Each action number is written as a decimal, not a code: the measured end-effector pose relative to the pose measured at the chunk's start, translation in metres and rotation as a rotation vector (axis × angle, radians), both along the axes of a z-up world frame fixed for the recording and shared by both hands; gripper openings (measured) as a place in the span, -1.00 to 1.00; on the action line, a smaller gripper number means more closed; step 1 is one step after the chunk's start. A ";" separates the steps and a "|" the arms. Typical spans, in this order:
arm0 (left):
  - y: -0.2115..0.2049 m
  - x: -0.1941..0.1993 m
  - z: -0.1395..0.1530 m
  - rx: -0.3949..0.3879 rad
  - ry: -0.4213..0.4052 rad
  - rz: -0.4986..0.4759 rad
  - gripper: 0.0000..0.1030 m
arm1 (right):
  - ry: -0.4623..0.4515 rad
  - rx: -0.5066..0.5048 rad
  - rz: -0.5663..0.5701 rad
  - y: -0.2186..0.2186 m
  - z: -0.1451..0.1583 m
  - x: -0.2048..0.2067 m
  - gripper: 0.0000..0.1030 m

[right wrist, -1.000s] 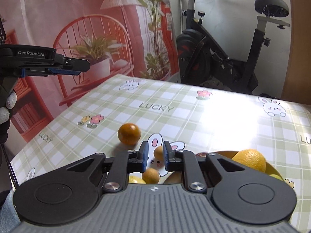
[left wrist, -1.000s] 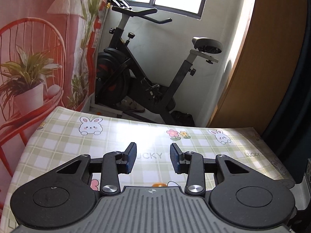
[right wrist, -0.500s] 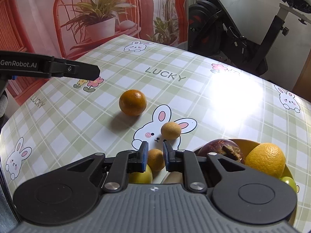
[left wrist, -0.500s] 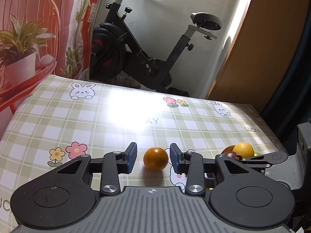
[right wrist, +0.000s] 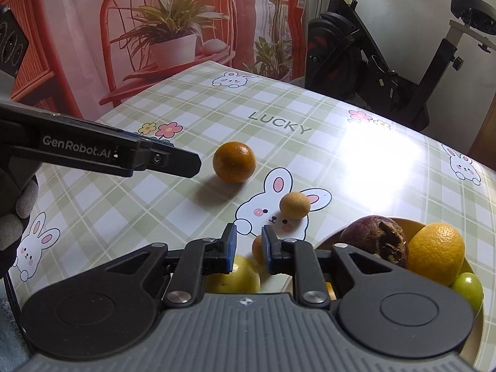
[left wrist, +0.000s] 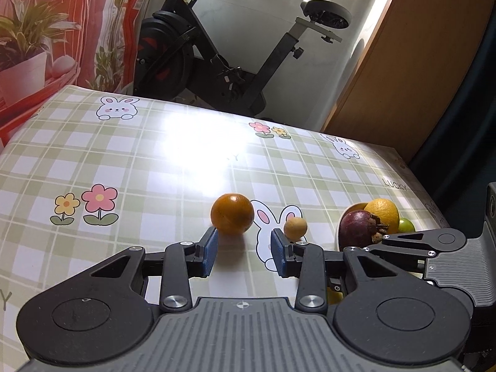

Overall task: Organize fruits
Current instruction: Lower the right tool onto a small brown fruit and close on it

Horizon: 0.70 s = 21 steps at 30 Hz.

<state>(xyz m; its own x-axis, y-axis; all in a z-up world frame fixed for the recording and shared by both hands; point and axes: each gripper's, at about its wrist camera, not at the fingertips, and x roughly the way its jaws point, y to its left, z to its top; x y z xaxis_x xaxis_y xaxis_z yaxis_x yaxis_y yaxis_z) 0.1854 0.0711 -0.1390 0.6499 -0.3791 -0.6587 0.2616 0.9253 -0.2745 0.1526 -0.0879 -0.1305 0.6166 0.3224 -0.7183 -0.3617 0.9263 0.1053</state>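
Nearing the tangerine (left wrist: 232,213), left hand-held gripper (left wrist: 244,253) lower.

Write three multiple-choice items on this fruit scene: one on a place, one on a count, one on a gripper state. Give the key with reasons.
1. Where is the tangerine?
A. in the bowl
B. on the tablecloth
C. between shut jaws

2. How many fruits show in the bowl in the right wrist view?
A. one
B. three
C. six

3. How does the left gripper stand?
A. open
B. shut on a grape
C. out of view

Key: B, it sits alone on the tablecloth; B, mangosteen, orange, green grape; A, a wide empty gap between its pads.
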 end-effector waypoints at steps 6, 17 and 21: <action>0.002 0.000 -0.001 -0.007 0.003 -0.002 -0.24 | -0.023 -0.052 -0.030 0.001 -0.002 0.002 -0.59; 0.000 0.003 -0.012 -0.052 0.021 -0.007 -0.24 | 0.045 -0.126 -0.017 0.002 -0.010 0.021 -0.48; 0.001 0.001 -0.016 -0.065 0.026 -0.008 -0.24 | 0.060 -0.137 -0.007 0.004 -0.011 0.025 -0.47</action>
